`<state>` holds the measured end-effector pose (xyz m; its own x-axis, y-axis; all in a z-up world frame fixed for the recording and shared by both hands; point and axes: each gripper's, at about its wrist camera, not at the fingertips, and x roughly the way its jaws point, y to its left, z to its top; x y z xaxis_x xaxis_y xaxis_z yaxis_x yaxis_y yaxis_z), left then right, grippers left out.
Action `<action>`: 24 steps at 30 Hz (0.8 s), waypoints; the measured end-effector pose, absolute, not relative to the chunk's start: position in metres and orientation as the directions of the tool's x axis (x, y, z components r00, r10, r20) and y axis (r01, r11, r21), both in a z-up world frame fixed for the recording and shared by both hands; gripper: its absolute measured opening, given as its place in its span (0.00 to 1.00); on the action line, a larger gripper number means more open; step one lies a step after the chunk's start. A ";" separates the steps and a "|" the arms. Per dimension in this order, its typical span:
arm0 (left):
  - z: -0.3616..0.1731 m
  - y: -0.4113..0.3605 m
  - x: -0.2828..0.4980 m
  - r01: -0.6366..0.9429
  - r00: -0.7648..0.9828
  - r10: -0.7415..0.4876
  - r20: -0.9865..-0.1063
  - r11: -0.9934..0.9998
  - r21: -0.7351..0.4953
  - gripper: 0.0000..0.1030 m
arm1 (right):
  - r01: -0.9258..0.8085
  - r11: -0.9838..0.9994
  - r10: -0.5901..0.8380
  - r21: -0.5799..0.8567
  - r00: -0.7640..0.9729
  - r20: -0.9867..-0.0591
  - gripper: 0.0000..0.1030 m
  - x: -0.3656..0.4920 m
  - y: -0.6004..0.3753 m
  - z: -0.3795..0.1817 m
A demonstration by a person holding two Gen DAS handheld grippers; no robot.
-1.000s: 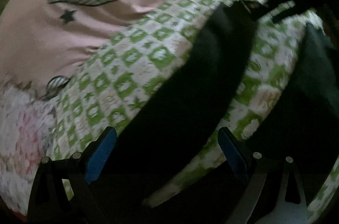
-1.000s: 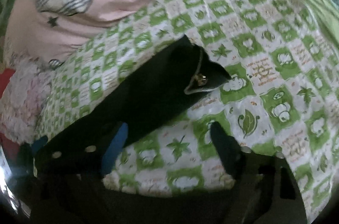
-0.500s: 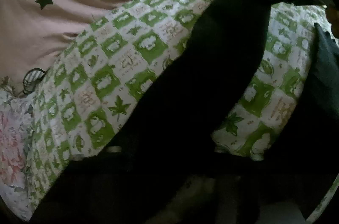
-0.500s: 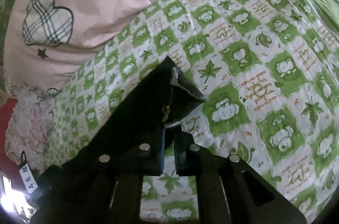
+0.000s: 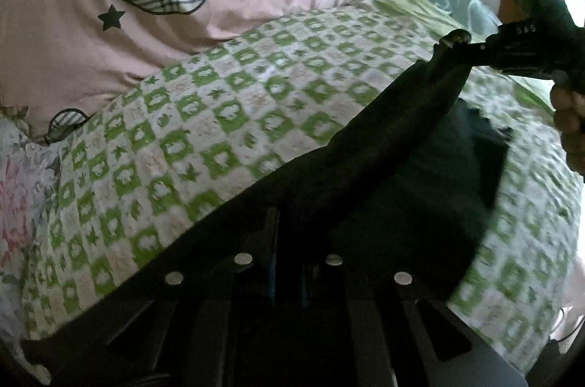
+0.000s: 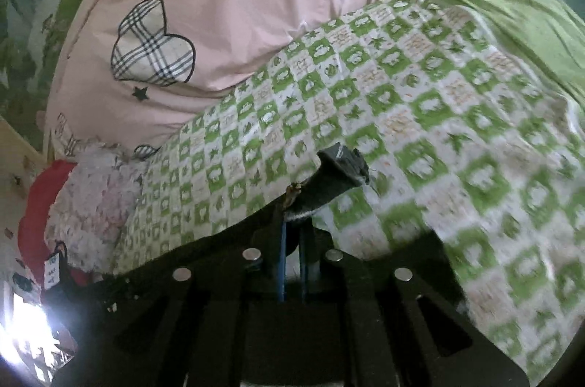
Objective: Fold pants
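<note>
The pants [image 5: 384, 145] stretch across the checked blanket [image 5: 226, 116], with the heart-print quilt [image 5: 91, 21] behind it.

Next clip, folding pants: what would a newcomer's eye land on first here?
The black pants, stretched taut across the green-and-white checked sheet between two shut grippers: the left gripper pinches the near end, the right gripper the far corner. Behind lies a pink quilt with plaid hearts.

Left claw [image 5: 289, 262] clamped; right claw [image 6: 292, 248] clamped, both angled down.
</note>
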<state>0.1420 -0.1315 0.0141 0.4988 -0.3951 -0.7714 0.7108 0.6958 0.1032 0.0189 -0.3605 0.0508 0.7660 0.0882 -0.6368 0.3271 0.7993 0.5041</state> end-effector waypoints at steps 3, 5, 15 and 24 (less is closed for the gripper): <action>0.010 -0.138 0.117 0.731 0.486 -0.405 -0.774 0.674 0.106 0.07 | 0.344 0.807 0.072 0.480 0.750 -0.658 0.06 -0.004 -0.360 0.045; 0.004 -0.142 0.103 0.740 0.475 -0.405 -0.781 0.664 0.106 0.07 | 0.361 0.807 0.057 0.467 0.739 -0.671 0.06 -0.017 -0.361 0.040; -0.024 -0.153 0.069 0.753 0.455 -0.376 -0.807 0.646 0.123 0.09 | 0.442 0.785 0.012 0.434 0.690 -0.724 0.06 -0.045 -0.367 0.001; -0.034 -0.146 0.056 0.744 0.427 -0.374 -0.824 0.662 0.085 0.24 | 0.513 0.788 -0.061 0.340 0.615 -0.786 0.19 -0.048 -0.364 -0.023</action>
<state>0.0562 -0.1464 -0.0343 0.4269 -0.3735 -0.8235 0.7442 0.6625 0.0853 -0.0484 -0.3643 -0.0231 0.6151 -0.0609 -0.7861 0.5129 0.7882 0.3403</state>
